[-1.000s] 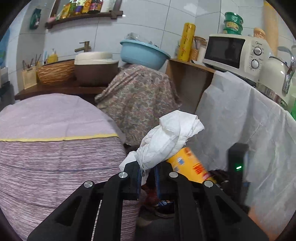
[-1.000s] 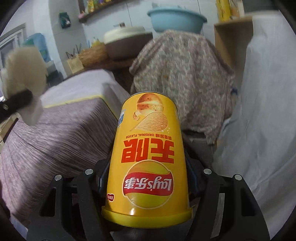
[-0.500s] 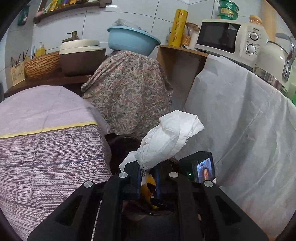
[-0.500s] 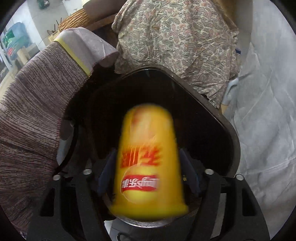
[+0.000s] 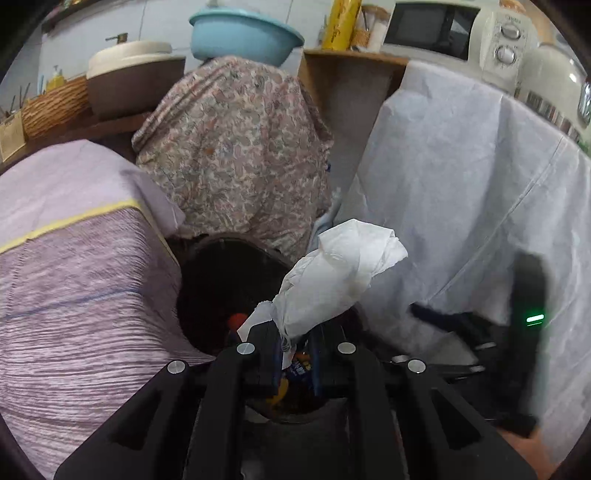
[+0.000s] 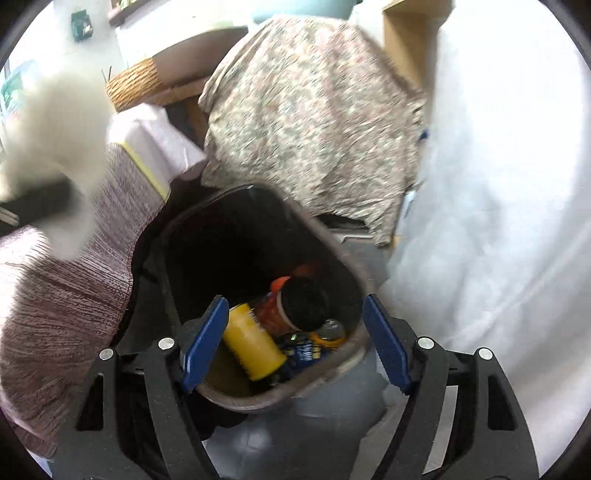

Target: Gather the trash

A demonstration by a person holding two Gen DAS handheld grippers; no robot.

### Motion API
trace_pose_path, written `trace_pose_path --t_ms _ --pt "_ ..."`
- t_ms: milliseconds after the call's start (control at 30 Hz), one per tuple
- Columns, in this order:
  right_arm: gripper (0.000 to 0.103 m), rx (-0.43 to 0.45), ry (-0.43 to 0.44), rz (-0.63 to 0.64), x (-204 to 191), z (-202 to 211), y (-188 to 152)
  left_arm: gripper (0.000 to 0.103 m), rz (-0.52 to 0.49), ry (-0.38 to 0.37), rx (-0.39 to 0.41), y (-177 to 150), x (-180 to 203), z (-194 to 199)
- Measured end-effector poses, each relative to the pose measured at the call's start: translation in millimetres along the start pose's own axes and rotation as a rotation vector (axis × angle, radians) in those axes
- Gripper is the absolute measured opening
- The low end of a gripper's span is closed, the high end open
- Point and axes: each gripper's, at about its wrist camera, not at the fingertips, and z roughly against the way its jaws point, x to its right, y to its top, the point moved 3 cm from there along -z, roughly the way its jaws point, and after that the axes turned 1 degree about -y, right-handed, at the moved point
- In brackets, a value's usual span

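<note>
My left gripper [image 5: 293, 345] is shut on a crumpled white tissue [image 5: 340, 273] and holds it above the dark trash bin [image 5: 221, 280]. My right gripper [image 6: 295, 339] is open and empty, its blue pads spread above the trash bin [image 6: 332, 236]. The yellow chip can [image 6: 253, 350] lies inside the bin beside a red-orange can [image 6: 291, 306] and other wrappers. The tissue also shows blurred at the left of the right wrist view [image 6: 59, 122]. The right gripper's body shows dark at the right of the left wrist view [image 5: 524, 332].
A striped purple cloth covers the table [image 5: 74, 277] left of the bin. A floral cloth [image 5: 240, 147] drapes furniture behind it. A white sheet [image 5: 461, 203] hangs on the right under a microwave [image 5: 461, 33]. A blue basin [image 5: 240, 37] sits at the back.
My right gripper opened and the yellow chip can dropped into the bin. My left gripper with the tissue moved over the bin.
</note>
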Motion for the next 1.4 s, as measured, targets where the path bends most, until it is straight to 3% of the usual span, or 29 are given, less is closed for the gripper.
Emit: trace_pose_path --t_ms 167,267,333,400,633,767,867,967,1133,1300,1400 --pt "0.080 0.052 -0.028 -0.041 20.0 37.7 -0.5 0.015 -0.006 0.014 -0.063 -7.6 1.5 -32.6" --pt "0.081 0.087 -0.059 -0.042 24.5 54.6 0.1 0.029 -0.012 0.016 -0.079 -8.9 2.3 -43.3" --pt "0.082 0.109 -0.069 -0.047 25.3 63.8 2.2 0.053 -0.019 0.026 -0.076 -8.9 3.2 -46.2" --pt "0.084 0.130 -0.093 -0.044 26.1 73.1 4.6 0.063 -0.021 0.019 -0.066 -9.2 4.3 -46.1" --pt "0.086 0.248 -0.199 0.018 17.9 105.7 19.6 0.076 -0.055 0.020 -0.035 -14.3 13.2 -22.2" --pt "0.096 0.319 -0.254 0.020 19.8 126.7 28.1 0.081 -0.070 0.022 0.006 -21.9 16.8 14.1" --pt "0.096 0.344 -0.236 0.019 18.4 138.9 30.9 0.089 -0.075 0.018 0.066 -26.3 17.6 48.7" --pt "0.097 0.363 -0.194 0.023 12.2 147.7 29.6 0.096 -0.063 0.067 0.157 -34.9 10.6 93.3" --pt "0.097 0.382 -0.058 0.023 -10.6 157.0 21.7 0.097 -0.011 0.178 0.306 -58.7 -5.1 163.4" --pt "0.097 0.395 0.071 0.079 -52.6 167.4 8.3 0.097 0.053 0.298 0.359 -89.9 -18.8 203.6" --pt "0.097 0.410 0.145 0.132 -81.0 176.8 -6.4 0.097 0.107 0.333 0.396 -107.5 -25.0 223.5"
